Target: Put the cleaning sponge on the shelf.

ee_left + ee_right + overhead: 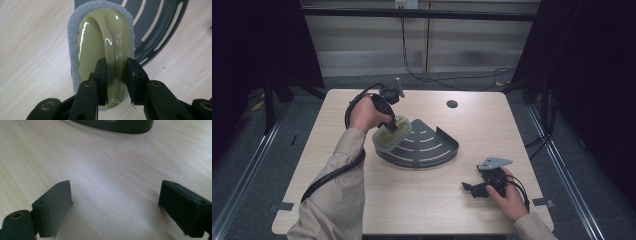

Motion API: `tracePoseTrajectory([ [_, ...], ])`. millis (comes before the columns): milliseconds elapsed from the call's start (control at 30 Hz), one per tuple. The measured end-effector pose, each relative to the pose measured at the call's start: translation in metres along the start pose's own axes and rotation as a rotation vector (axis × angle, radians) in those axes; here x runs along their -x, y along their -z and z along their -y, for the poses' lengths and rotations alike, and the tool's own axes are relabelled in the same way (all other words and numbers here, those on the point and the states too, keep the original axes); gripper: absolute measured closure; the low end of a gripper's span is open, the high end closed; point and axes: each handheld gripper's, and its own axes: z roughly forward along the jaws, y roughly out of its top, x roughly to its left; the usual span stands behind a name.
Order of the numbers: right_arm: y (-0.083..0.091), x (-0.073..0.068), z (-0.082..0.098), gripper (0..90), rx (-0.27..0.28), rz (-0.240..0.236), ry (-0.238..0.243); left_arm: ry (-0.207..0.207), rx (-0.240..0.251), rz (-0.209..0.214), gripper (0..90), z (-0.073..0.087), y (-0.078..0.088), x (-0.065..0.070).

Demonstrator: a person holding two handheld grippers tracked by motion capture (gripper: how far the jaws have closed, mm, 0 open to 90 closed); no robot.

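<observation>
We clamp the left gripper [116,72] on the scrubber's [100,42] ridge, over the rack's [432,145] nine-o'clock edge. Our right gripper [115,202] gapes wide, empty, at five o'clock.

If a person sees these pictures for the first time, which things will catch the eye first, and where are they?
First comes the olive-green scrubber with its grey pad, held by its raised handle in the left gripper and resting on the left edge of the dark slotted corner shelf in the middle of the table. Next comes the right gripper, near the table's front right, its fingers wide apart above bare wood.
</observation>
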Motion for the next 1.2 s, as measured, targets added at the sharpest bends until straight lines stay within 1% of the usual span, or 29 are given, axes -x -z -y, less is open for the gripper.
tracePoseTrajectory([
  [33, 0.0, 0.0, 0.0, 10.6, 0.0, 0.0, 0.0, -0.007, -0.001, 0.002, 72.1, -0.001, 0.0, -0.001],
  [67, 0.0, 0.0, 0.0, 10.6, 0.0, 0.0, 0.0, -0.002, 0.003, 0.004, 72.1, -0.002, -0.001, -0.001],
  [200, 0.0, 0.0, 0.0, 10.6, 0.0, 0.001, 0.0, -0.002, 0.007, 0.001, 72.0, -0.005, -0.004, 0.0],
  [233, 0.0, 0.0, 0.0, 10.6, 0.0, 0.0, 0.0, -0.011, 0.005, 0.006, 72.0, -0.006, -0.005, -0.001],
  [300, 0.0, 0.0, 0.0, 10.6, -0.001, -0.003, 0.0, -0.007, 0.007, 0.002, 72.0, -0.007, -0.005, 0.0],
  [333, 0.0, 0.0, 0.0, 10.6, -0.001, -0.002, 0.0, -0.015, 0.005, 0.007, 72.0, -0.008, -0.006, -0.001],
  [367, 0.0, 0.0, 0.0, 10.6, -0.003, -0.001, 0.0, -0.005, 0.005, 0.0, 72.1, -0.009, -0.007, 0.0],
  [467, 0.0, 0.0, 0.0, 10.6, -0.001, -0.003, 0.0, -0.019, 0.005, 0.0, 72.1, -0.011, -0.008, 0.0],
  [533, 0.0, 0.0, 0.0, 10.6, -0.002, -0.002, 0.0, -0.016, 0.006, 0.0, 72.1, -0.012, -0.008, 0.0],
  [567, 0.0, 0.0, 0.0, 10.6, -0.001, -0.003, 0.0, -0.005, 0.006, 0.0, 72.1, -0.013, -0.011, 0.001],
  [767, 0.0, 0.0, 0.0, 10.6, -0.001, -0.003, 0.0, -0.021, -0.006, 0.003, 72.0, -0.017, -0.017, 0.001],
  [833, 0.0, 0.0, 0.0, 10.6, 0.001, -0.003, 0.0, -0.015, -0.01, 0.003, 72.1, -0.017, -0.019, 0.001],
  [900, 0.0, 0.0, 0.0, 10.6, 0.002, -0.003, 0.0, -0.019, -0.01, 0.005, 72.1, -0.018, -0.021, 0.001],
  [967, 0.0, 0.0, 0.0, 10.6, 0.001, -0.002, 0.0, -0.012, -0.009, 0.008, 72.1, -0.019, -0.023, 0.002],
  [1067, 0.0, 0.0, 0.0, 10.6, 0.0, 0.0, 0.0, -0.026, -0.011, 0.01, 72.0, -0.02, -0.026, 0.001],
  [1200, 0.0, 0.0, 0.0, 10.6, 0.002, -0.002, 0.001, -0.016, -0.006, 0.015, 72.1, -0.02, -0.029, 0.0],
])
